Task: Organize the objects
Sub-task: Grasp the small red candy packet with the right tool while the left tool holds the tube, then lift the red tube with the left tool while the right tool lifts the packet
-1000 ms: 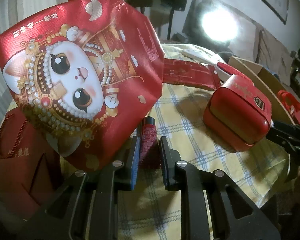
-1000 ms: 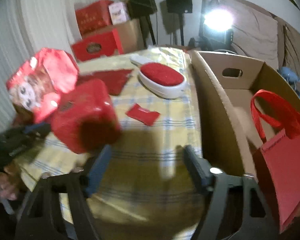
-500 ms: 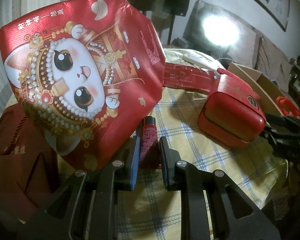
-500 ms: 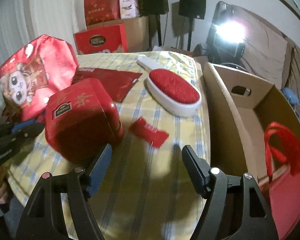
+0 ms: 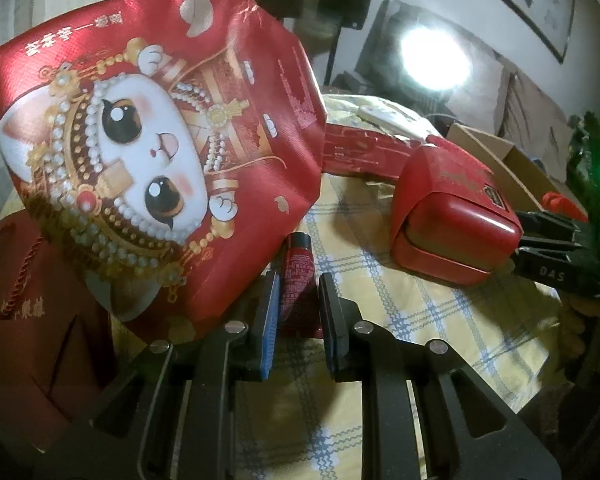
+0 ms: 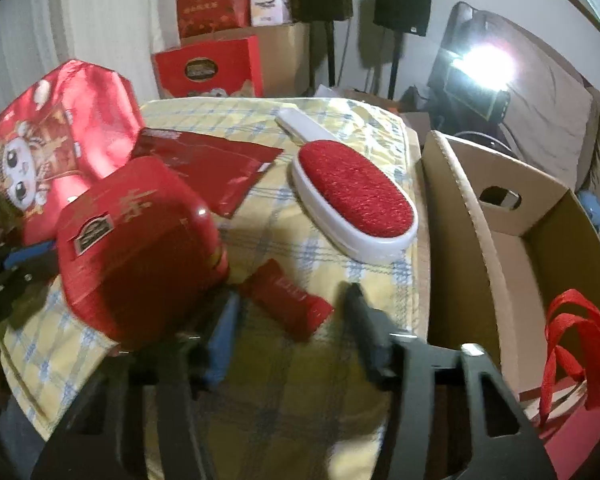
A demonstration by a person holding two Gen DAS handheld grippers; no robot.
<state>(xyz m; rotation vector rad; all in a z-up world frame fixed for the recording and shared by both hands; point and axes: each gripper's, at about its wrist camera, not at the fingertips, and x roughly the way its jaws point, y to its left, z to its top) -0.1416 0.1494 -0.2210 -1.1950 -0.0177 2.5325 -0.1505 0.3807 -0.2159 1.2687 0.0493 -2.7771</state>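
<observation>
My left gripper is shut on a small dark red tube with a black cap, held low over the checked cloth beside a red cat-print gift bag. My right gripper is open, its fingers on either side of a small red packet lying on the cloth. A red tin box sits just left of it and also shows in the left wrist view. The right gripper's tips appear behind that tin.
A red-and-white lint brush and flat red envelopes lie further back. An open cardboard box stands at the table's right edge, with a red handled bag inside. A dark red paper bag lies at left.
My right gripper has swung left and forward from the cardboard box, so the red packet now lies between its open fingers. My left gripper has kept still, holding the tube.
</observation>
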